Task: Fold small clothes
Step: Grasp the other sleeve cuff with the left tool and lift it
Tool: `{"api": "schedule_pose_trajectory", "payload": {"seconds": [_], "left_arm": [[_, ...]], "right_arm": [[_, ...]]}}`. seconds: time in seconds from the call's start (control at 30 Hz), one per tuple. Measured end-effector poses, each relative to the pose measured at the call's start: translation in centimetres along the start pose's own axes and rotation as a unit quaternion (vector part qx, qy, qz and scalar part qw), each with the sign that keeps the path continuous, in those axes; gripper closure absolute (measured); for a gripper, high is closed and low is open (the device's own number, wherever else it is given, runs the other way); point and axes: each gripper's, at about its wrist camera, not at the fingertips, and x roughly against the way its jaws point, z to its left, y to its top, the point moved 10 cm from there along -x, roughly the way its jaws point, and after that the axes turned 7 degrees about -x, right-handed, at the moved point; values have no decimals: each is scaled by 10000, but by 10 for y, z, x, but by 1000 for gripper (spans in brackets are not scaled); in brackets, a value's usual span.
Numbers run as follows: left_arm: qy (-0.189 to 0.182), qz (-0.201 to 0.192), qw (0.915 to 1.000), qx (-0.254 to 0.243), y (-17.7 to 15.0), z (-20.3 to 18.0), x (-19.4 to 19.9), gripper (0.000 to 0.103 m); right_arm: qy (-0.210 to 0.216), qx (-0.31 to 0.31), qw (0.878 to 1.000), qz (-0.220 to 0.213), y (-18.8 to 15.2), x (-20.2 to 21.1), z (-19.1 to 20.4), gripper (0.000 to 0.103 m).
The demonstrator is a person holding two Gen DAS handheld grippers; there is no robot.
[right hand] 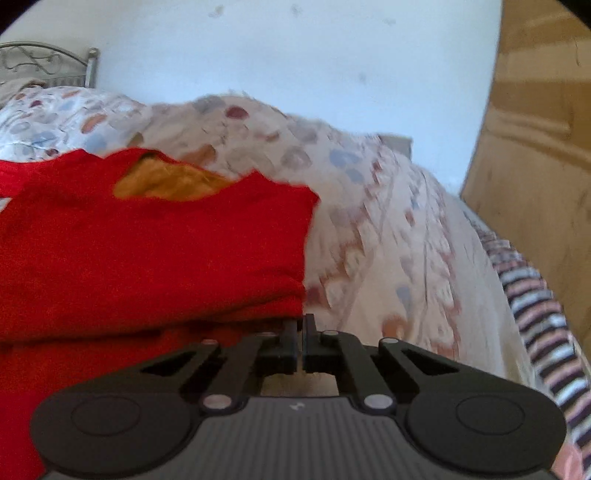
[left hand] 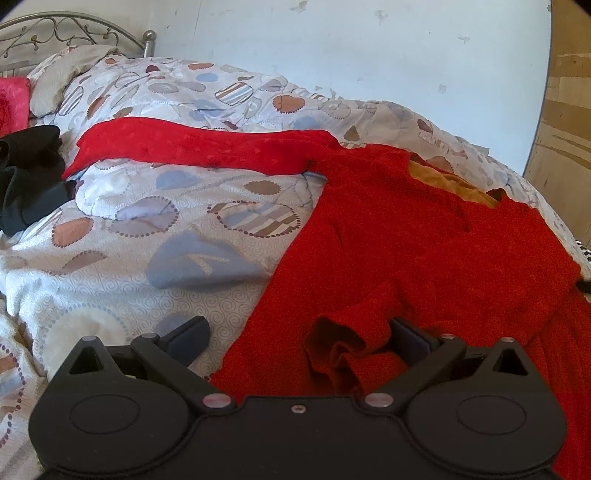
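The fuzzy red knit sweater with a mustard-yellow lining at its neck (left hand: 424, 236) lies spread on the bed, neck opening toward the wall, one long sleeve stretched flat away to my left across the covers. Its near hem is bunched into a small ruffle that rises between the fingers of my left gripper (left hand: 299, 338); those jaws stand wide apart, the right finger pressed against the ruffle and the left finger over bare quilt, so nothing is pinched. My right gripper (right hand: 300, 332) sits at the sweater's other lower corner (right hand: 155, 240), where the fabric looks folded over itself; its jaws are drawn almost together with only a thin slit between them (whether any cloth is caught in that slit I cannot tell, since the view is blurred).

Under the sweater is a pale quilted bedspread printed with blue, brown and striped hearts and circles (left hand: 140, 236). A heap of black clothing (left hand: 29, 173) lies near the sleeve's far end, with a pink cushion (left hand: 13, 103) and a scrolled metal headboard (left hand: 62, 33) beyond. A striped cloth (right hand: 539, 314) hangs off the bed's right edge beside a wooden panel (right hand: 535, 147).
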Motion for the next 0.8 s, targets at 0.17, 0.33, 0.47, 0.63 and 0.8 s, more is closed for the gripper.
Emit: {"api": "schedule_pose_trajectory", "payload": {"seconds": [0.17, 0.33, 0.47, 0.63, 0.8], "left_arm": [[-101, -22, 9999, 85, 3, 2, 4, 0], [-250, -30, 9993, 266, 18, 19, 27, 1], [-89, -195, 9998, 26, 44, 49, 40, 0], [-126, -122, 9994, 284, 68, 110, 15, 0], [252, -145, 9989, 380, 100, 174, -33, 1]], "right_arm": [[473, -379, 9981, -57, 2, 11, -7, 103], [615, -315, 9974, -179, 0, 40, 0, 44], [923, -367, 9945, -342, 1, 73, 12, 17], [1687, -990, 9791, -563, 4, 123, 30, 0], [2314, -1253, 9628, -617, -4, 153, 68, 0]]}}
